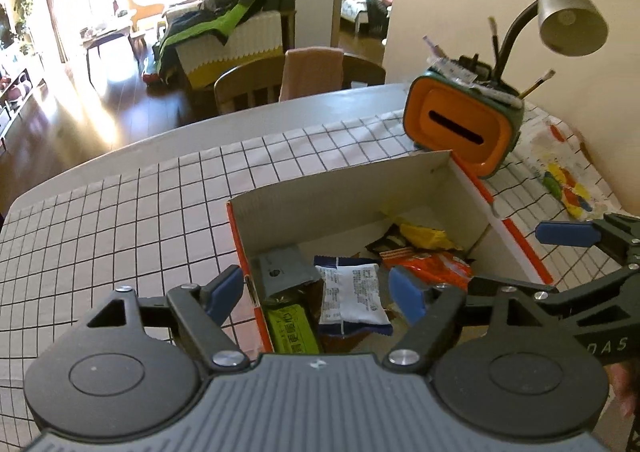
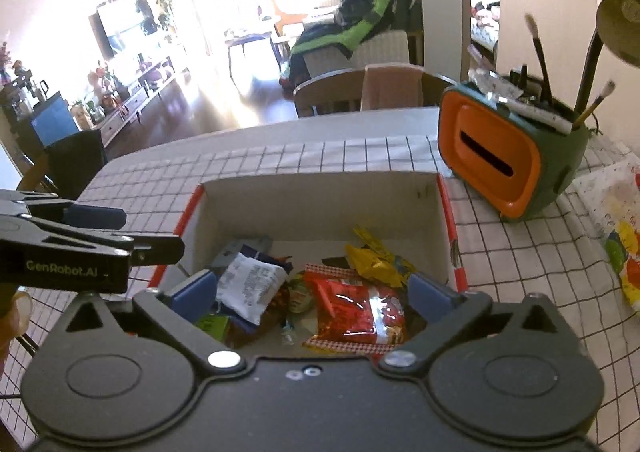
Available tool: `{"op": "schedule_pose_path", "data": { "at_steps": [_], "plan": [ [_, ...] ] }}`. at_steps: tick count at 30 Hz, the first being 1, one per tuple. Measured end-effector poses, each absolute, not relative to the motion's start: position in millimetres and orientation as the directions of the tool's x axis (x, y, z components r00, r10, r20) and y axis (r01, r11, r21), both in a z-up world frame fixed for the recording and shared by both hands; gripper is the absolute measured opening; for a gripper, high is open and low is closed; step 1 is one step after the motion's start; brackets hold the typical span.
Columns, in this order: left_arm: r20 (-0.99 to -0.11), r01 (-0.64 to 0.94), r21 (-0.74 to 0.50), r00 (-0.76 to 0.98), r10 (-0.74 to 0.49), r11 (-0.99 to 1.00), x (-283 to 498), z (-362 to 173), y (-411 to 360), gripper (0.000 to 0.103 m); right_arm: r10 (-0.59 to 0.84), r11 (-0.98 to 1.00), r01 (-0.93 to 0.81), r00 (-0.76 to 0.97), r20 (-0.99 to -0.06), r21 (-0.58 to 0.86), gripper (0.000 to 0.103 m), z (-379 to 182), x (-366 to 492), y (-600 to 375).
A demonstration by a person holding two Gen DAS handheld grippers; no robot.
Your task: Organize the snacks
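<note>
Cardboard box (image 2: 320,195) holds the snacks; red packet (image 2: 354,312) is laid with long axis toward the far wall. Left gripper (image 1: 320,292) and right gripper (image 2: 314,292) are spread wide (nothing gripped).

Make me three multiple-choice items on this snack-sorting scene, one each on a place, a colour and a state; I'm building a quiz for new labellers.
1. Where do the snack packets lie?
A. inside the cardboard box
B. spread on the checked cloth
C. on the chair

2. What colour is the front of the desk organiser behind the box?
A. blue
B. orange
C. white

3. How is the right gripper?
A. shut on a red packet
B. shut on nothing
C. open, holding nothing

Answers:
1 A: the red packet and the white packet rest on the floor of the cardboard box.
2 B: the desk organiser has an orange face.
3 C: the right gripper has its fingers spread above the packets, touching none.
</note>
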State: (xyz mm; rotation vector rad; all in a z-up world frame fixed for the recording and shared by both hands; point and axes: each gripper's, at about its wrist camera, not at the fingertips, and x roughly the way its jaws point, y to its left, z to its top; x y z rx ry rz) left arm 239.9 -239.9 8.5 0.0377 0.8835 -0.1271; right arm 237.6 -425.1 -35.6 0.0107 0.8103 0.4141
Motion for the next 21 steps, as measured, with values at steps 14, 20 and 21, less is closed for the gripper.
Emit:
{"op": "schedule_pose_path", "data": {
  "at_steps": [14,20,21],
  "plan": [
    [-0.730,0.125,-0.074,0.669,-0.139,0.989,193,28,-223,0.103,0.384,0.918,-0.355,0.684,-0.621,0.177,0.103,-11,193,-434],
    [-0.711,0.124,-0.064,0.691,-0.133,0.990,176,33,-222,0.103,0.387,0.921,-0.328,0.712,-0.586,0.210,0.103,-5,179,-436],
    [-0.709,0.123,-0.062,0.693,-0.131,0.990,174,33,-222,0.103,0.390,0.920,-0.324,0.716,-0.579,0.219,0.103,-4,177,-436]
  ]
}}
